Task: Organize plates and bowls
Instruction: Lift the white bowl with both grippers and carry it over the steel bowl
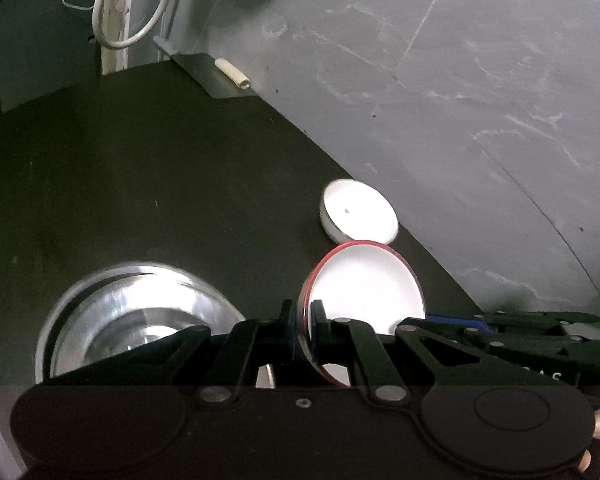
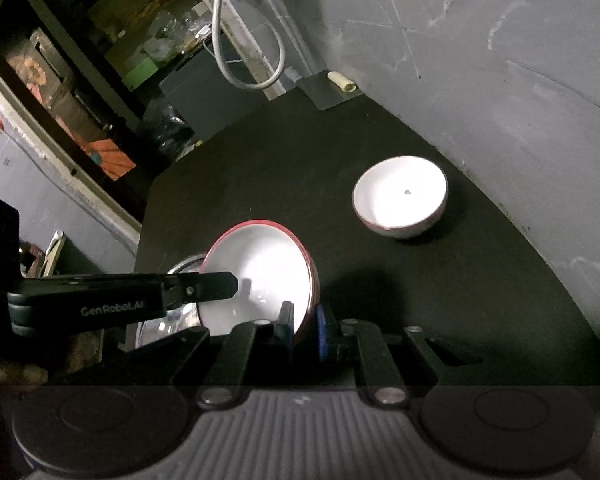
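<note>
My left gripper (image 1: 303,320) is clamped on the bowl (image 1: 364,284) rim; my right gripper (image 2: 305,322) pinches the opposite rim; both point downward.

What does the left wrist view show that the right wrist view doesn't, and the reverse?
Only the left wrist view: nearly the whole steel bowl, and the left claw shut on the red-rimmed bowl's edge. Only the right wrist view: cluttered shelves, and the right claw shut on that bowl's other edge. Both: the red-rimmed bowl held in both claws, the white bowl on the dark table, the cable loop.
</note>
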Available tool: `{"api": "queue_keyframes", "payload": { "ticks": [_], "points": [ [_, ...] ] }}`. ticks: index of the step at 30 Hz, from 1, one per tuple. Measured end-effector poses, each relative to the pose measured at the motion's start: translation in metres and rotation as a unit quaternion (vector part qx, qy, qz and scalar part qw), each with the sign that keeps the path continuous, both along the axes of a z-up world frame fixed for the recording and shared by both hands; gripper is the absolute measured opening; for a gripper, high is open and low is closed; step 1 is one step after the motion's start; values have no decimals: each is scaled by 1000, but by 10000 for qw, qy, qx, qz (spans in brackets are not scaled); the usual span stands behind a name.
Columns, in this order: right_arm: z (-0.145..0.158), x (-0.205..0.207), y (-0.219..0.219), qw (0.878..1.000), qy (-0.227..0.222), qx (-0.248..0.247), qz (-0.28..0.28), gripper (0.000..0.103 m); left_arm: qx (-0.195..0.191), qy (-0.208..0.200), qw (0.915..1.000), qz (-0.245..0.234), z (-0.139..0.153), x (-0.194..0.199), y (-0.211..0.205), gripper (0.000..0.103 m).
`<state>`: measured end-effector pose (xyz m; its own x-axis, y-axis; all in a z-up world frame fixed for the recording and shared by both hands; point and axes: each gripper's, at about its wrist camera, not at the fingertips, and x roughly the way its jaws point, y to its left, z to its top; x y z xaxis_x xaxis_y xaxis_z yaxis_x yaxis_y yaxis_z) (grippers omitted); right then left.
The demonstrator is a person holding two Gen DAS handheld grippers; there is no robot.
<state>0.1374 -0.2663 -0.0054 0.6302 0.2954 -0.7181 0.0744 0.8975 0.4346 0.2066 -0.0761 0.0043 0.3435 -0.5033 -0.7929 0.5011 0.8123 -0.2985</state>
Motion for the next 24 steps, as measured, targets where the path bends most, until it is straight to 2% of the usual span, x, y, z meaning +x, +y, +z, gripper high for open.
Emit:
{"api": "queue_keyframes", "payload": {
  "ticks": [7, 24],
  "points": [
    [6, -26, 4, 9997, 105, -39, 218, 13, -84, 79, 9999, 47, 0, -27, 9, 6],
    [11, -43, 26, 9955, 203, -99, 919, 14, -192, 342, 9981, 480, -6, -59, 42, 7]
  ]
}}
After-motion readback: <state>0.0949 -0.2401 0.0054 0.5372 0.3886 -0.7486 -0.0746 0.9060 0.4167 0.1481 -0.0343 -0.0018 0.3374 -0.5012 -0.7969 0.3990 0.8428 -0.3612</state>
